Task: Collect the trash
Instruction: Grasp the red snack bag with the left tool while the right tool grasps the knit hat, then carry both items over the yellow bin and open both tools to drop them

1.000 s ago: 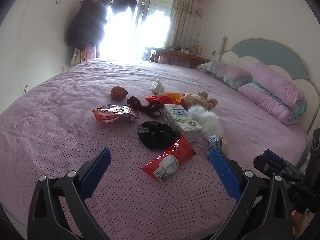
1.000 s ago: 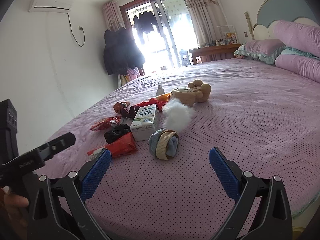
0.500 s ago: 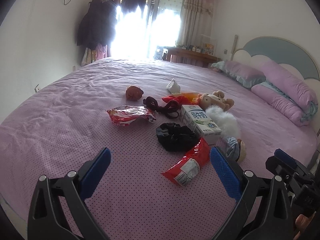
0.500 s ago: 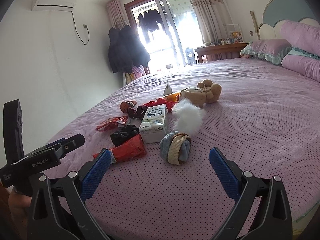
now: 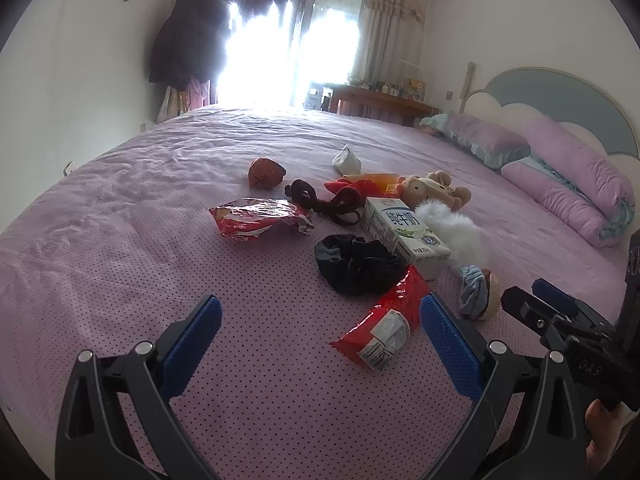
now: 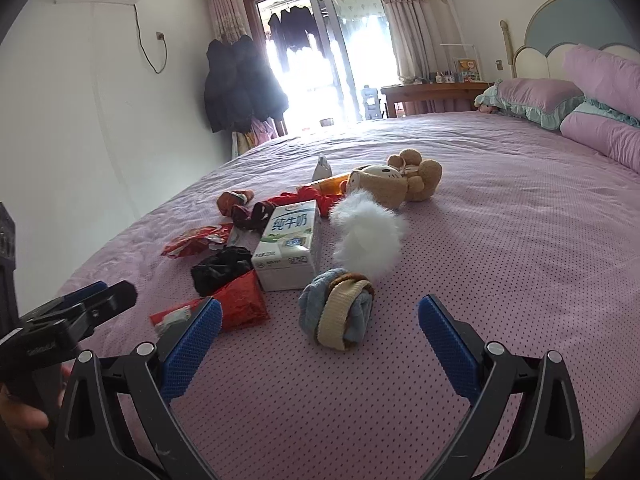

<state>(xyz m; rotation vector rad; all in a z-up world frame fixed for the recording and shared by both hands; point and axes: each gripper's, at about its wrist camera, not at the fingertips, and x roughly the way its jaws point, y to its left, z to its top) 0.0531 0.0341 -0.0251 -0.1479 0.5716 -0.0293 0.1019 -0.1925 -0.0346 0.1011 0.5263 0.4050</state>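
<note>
Trash lies on a pink dotted bed (image 5: pixel 120 248). A red snack wrapper (image 5: pixel 382 322) lies just ahead of my open left gripper (image 5: pixel 316 320), near its right finger. A second red wrapper (image 5: pixel 260 220), a white milk carton (image 5: pixel 404 232) and a white crumpled cup (image 5: pixel 347 160) lie farther off. My right gripper (image 6: pixel 320 320) is open and empty, just short of a rolled blue-and-beige sock (image 6: pixel 340 320). The carton (image 6: pixel 290 246) and the near wrapper (image 6: pixel 224 308) lie to its left.
A black cloth (image 5: pixel 356 264), a dark red hair band (image 5: pixel 324 200), a brown object (image 5: pixel 264 172), a white fluffy toy (image 6: pixel 370 236) and a teddy bear (image 6: pixel 400 180) lie among the trash. Pillows (image 5: pixel 568 176) line the headboard at right.
Both grippers have moved forward toward the pile, so the items look larger and nearer. The left view has swung left, shifting the items rightward. Both grippers stay open.
</note>
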